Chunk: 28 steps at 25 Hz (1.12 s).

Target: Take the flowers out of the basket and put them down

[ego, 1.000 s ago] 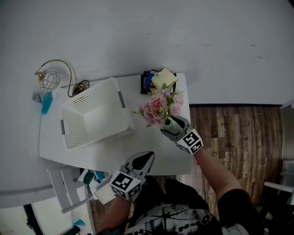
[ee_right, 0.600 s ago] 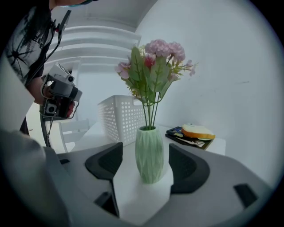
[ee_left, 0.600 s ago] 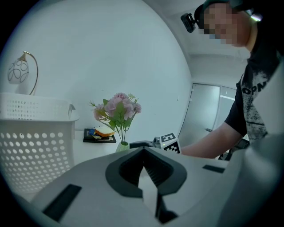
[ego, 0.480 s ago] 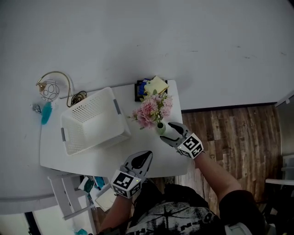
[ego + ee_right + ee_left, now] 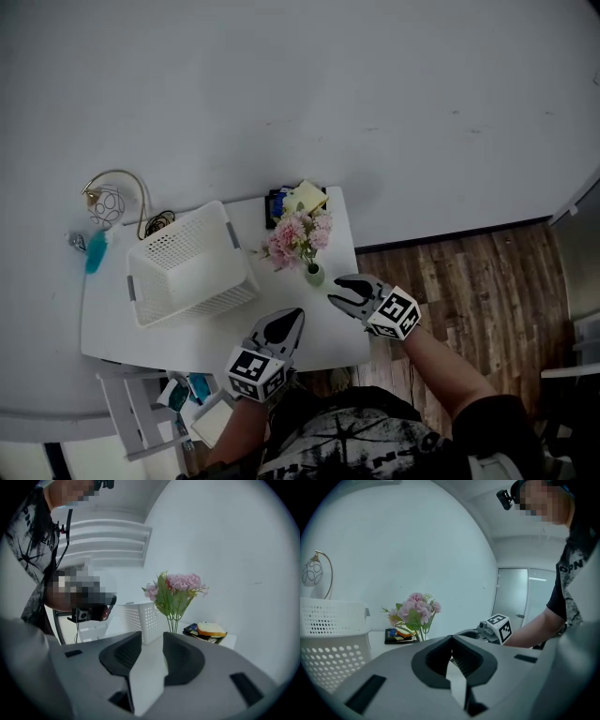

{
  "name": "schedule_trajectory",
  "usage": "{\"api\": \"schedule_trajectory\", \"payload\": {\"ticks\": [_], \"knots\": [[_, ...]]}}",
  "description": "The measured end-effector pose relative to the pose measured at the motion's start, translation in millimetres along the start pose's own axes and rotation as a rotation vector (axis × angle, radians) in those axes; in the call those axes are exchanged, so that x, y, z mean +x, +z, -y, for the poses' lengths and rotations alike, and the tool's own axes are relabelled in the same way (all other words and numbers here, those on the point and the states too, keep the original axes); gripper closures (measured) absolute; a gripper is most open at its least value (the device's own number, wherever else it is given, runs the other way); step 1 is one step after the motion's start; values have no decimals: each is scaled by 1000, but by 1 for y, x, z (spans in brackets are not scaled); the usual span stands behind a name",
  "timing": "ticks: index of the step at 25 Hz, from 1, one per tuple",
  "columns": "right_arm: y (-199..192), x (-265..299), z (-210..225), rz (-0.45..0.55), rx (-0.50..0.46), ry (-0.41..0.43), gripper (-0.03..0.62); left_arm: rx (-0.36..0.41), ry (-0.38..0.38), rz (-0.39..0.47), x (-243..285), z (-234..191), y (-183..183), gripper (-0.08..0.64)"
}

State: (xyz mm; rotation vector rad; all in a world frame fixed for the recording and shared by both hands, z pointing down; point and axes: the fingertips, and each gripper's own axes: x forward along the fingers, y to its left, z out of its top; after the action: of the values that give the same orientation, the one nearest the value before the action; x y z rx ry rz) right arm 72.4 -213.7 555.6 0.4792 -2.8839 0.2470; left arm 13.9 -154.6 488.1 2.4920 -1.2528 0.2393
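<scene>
White bench (image 5: 187, 333), with a white perforated basket (image 5: 187, 267) on its left part. Just right of the basket, outside it: pink flowers (image 5: 295, 239) upright in a small green vase (image 5: 315, 274). Right gripper (image 5: 339, 291) near the vase, apart from it, half open after closing partway just now, holding nothing. Left gripper (image 5: 292, 317) over the near edge, closed and empty.

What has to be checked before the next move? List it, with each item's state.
1. Flowers out of the white basket: ok, they stand on the table beside it.
2. Green vase upright: ok.
3. Right hand-held gripper clear of the flowers: ok. Its jaws are apart and have just been closing, with nothing between them.
4. Left hand-held gripper free: ok. Its jaws are together and hold nothing.
5. Stems undamaged: cannot tell.
</scene>
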Motion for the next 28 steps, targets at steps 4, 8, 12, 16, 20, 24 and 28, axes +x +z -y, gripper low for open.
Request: {"api": "schedule_trajectory", "payload": {"ticks": [4,8,12,16,20,24,28], "knots": [[20,-18,-13,34,30,22,554,8,7,22,-3,2,9,546],[36,-32,-20,51,38,16,574,17,4,27,-3,2,16,546],[45,-43,-22,42,9,-27,574,30,7,37,-4,1,23,546],[48,-57,-15,56,40,-77,574,51,7,50,-2,-1,30,546],[48,-68,-6,70,72,-119,574,61,11,65,-1,-4,33,546],[48,-72,0,83,89,-140,574,65,19,65,1,-8,31,546],[49,-73,4,89,88,-147,574,46,23,65,4,-11,27,546]]}}
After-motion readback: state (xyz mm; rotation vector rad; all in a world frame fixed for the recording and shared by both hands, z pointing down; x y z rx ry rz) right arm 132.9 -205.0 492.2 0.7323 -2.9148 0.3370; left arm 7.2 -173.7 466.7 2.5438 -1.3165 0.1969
